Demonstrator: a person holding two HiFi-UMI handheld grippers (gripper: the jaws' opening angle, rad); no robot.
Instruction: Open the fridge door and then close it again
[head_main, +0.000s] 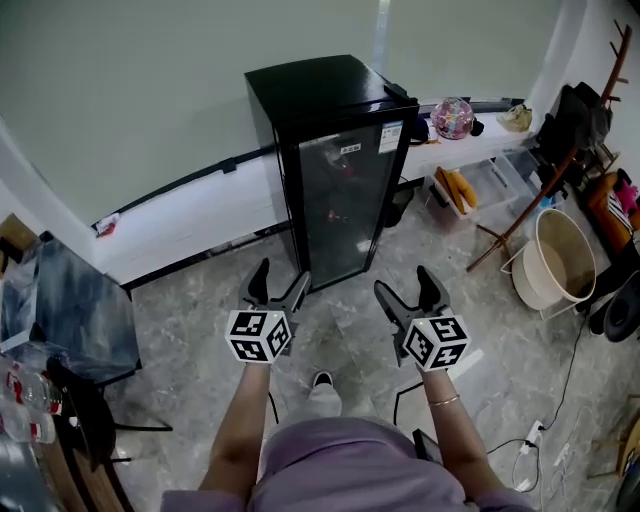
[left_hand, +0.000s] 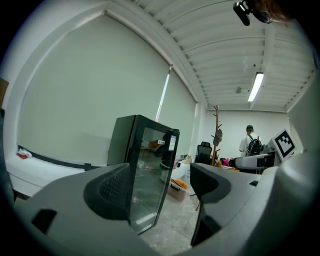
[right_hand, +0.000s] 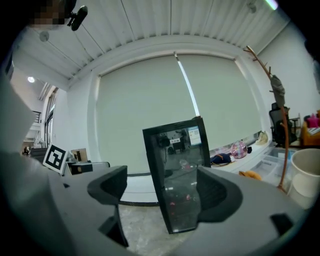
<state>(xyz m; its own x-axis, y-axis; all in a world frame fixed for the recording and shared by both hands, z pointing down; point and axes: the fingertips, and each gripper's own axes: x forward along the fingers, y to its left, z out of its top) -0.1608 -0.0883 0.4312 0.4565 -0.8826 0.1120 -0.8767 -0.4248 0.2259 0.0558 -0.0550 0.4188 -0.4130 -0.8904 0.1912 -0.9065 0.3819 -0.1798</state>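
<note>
A tall black box-shaped fridge (head_main: 340, 190), glass door shut, is shown; its white label (head_main: 390, 137) cannot be read. The left claw (head_main: 281, 280) and right claw (head_main: 405, 288) are held open, empty.

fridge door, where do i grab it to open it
No handle shows on the fridge door. The bump at its top right corner in the head view looks like a hinge, so probably grip the tall left edge of its frame, coming from the front left.

The fridge (head_main: 335, 160) is black, its glass door dark. The left gripper (head_main: 280, 282) and right gripper (head_main: 405, 285) are black, their cubes white with black square markers. The floor (head_main: 200, 330) is grey and veined, and the bucket (head_main: 527, 282) is cream.
</note>
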